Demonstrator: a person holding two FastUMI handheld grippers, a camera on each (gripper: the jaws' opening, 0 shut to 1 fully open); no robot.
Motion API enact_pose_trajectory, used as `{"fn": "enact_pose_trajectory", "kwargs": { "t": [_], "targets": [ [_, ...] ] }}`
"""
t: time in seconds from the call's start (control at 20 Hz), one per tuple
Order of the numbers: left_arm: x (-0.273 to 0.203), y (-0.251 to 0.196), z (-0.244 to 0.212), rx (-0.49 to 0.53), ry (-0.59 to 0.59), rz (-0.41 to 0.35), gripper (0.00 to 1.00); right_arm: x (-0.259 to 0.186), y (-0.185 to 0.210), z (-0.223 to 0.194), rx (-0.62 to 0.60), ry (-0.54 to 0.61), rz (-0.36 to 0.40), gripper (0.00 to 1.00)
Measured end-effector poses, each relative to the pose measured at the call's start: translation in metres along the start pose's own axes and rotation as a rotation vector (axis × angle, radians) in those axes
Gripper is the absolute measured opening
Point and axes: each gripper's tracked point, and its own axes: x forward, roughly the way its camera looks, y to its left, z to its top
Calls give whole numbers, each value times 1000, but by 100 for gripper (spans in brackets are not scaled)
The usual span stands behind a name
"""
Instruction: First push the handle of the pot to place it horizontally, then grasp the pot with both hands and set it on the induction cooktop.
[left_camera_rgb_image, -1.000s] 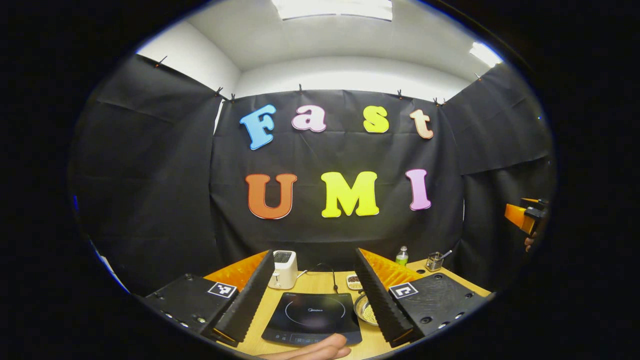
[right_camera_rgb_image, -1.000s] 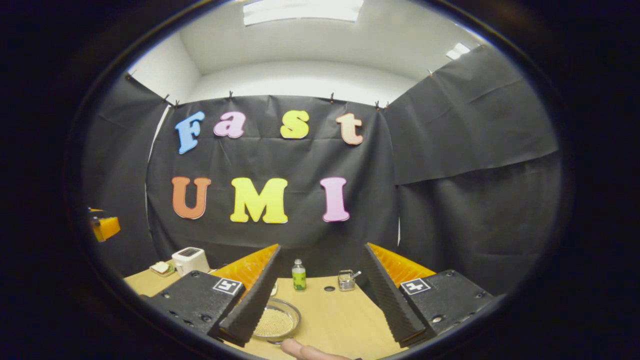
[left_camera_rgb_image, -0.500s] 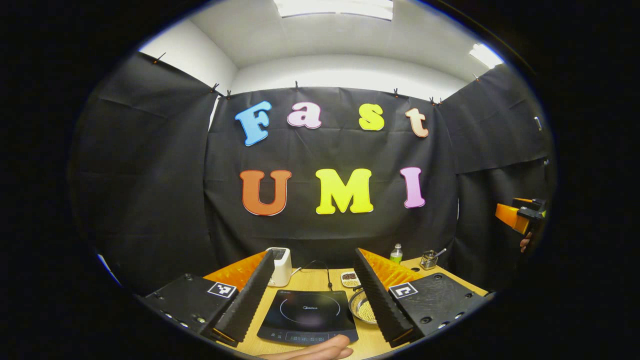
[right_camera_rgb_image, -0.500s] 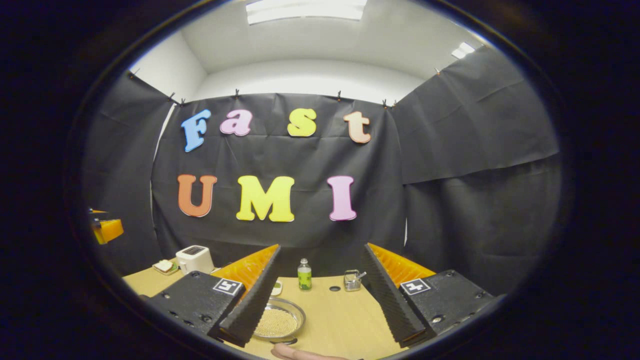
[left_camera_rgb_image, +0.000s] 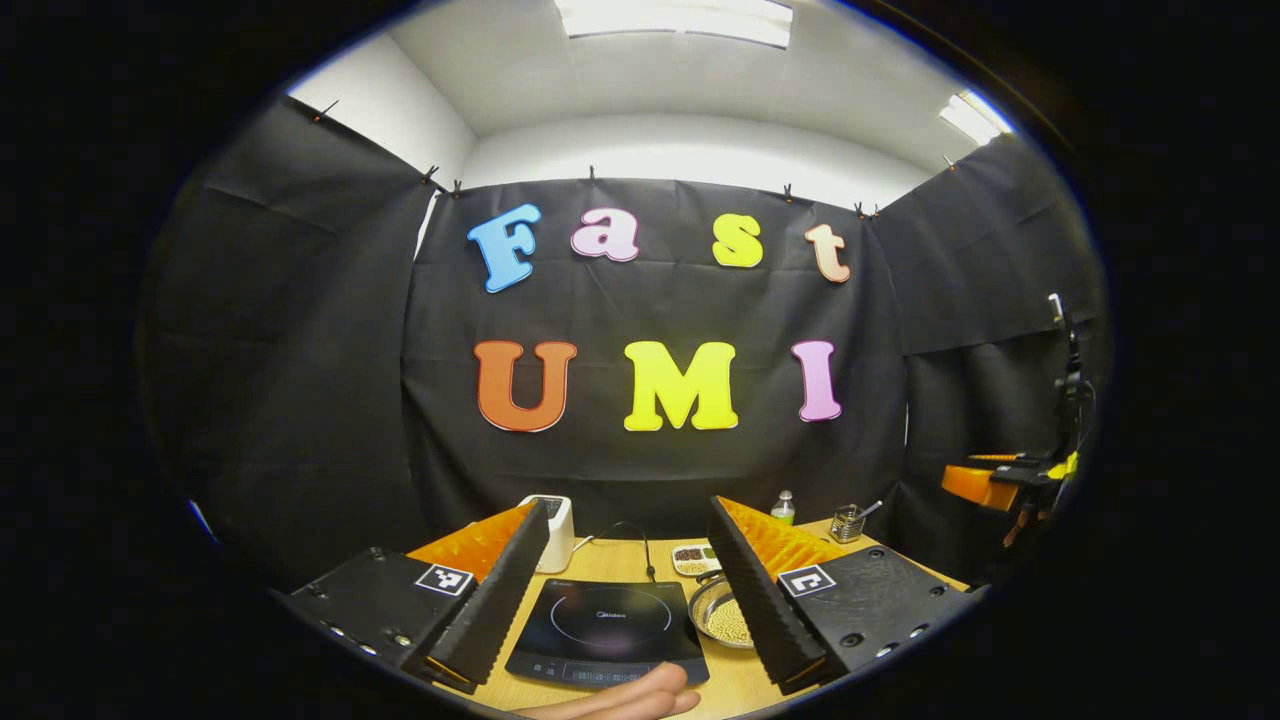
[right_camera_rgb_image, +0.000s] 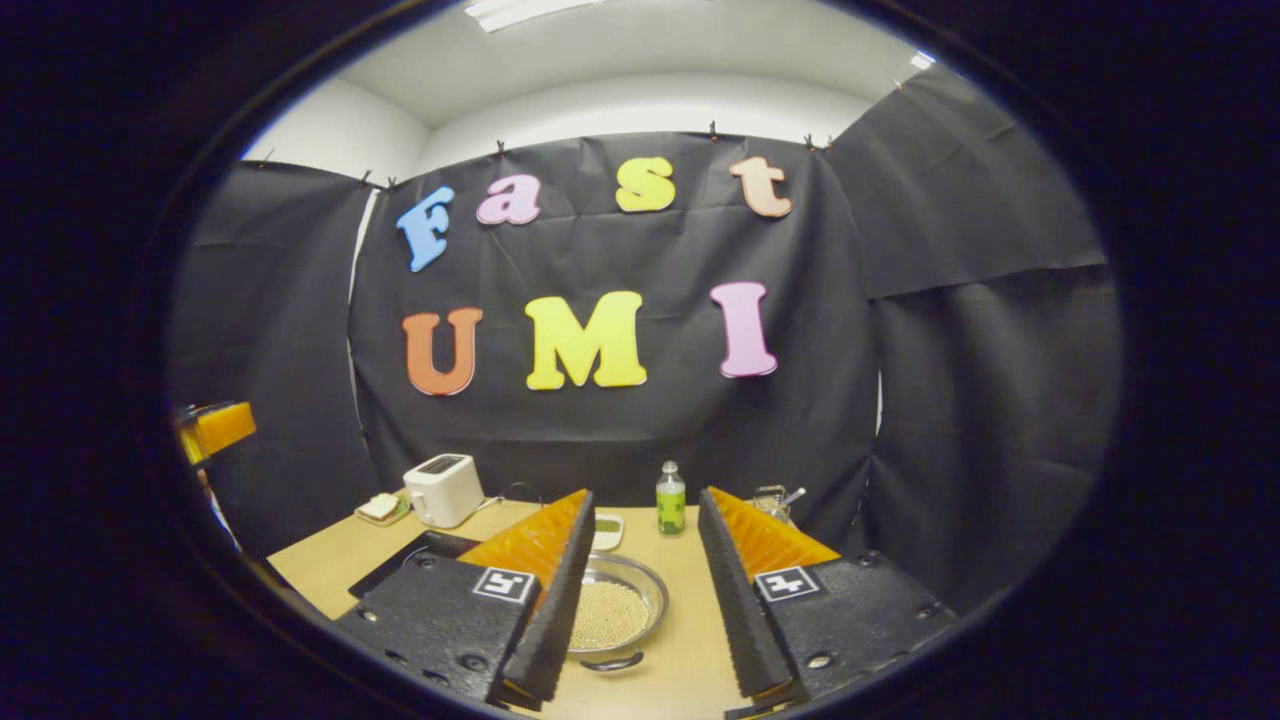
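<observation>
The pot (right_camera_rgb_image: 612, 612) is a shallow metal pan full of small pale beads, with a dark handle (right_camera_rgb_image: 610, 662) at its near rim. In the right gripper view it sits between the fingers of my right gripper (right_camera_rgb_image: 645, 495), which is open and above it. The pot (left_camera_rgb_image: 722, 618) also stands just right of the black induction cooktop (left_camera_rgb_image: 605, 630). The cooktop lies between the fingers of my open left gripper (left_camera_rgb_image: 627, 515), and its edge (right_camera_rgb_image: 415, 555) shows left of the pot. Each gripper appears at the rim of the other's view: the right gripper (left_camera_rgb_image: 985, 482), the left gripper (right_camera_rgb_image: 215, 428).
On the wooden table (right_camera_rgb_image: 330, 560) a white toaster (right_camera_rgb_image: 443, 488) stands at the back left beside a small dish with bread (right_camera_rgb_image: 381, 507). A green bottle (right_camera_rgb_image: 670, 497), a cup with a utensil (right_camera_rgb_image: 775, 497) and a small dish (left_camera_rgb_image: 693, 558) stand at the back. A hand (left_camera_rgb_image: 620, 700) shows at the cooktop's near edge.
The right gripper has tipped down toward the table and its fingers have come closer together; the pot's handle has come into view. It hangs lower in the left gripper view. The left gripper barely moved.
</observation>
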Motion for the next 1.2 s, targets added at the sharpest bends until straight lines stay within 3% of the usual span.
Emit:
{"fn": "enact_pose_trajectory", "kwargs": {
  "t": [0.05,0.15,0.2,0.4,1.2],
  "targets": [
    [-3,1,0,2,-1,5,95,4,5,-11,-5,33,23,56],
    [-5,2,-2,-2,-2,8,95,12,7,-37,-19,109,40,24],
    [-7,0,-6,-3,2,5,95,17,6,-48,-23,138,35,1],
    [-16,-4,-15,20,12,-9,95,27,14,-90,-55,227,18,4],
    [-16,3,-53,7,70,-15,95,46,69,-260,-117,582,121,4]
  ]
}}
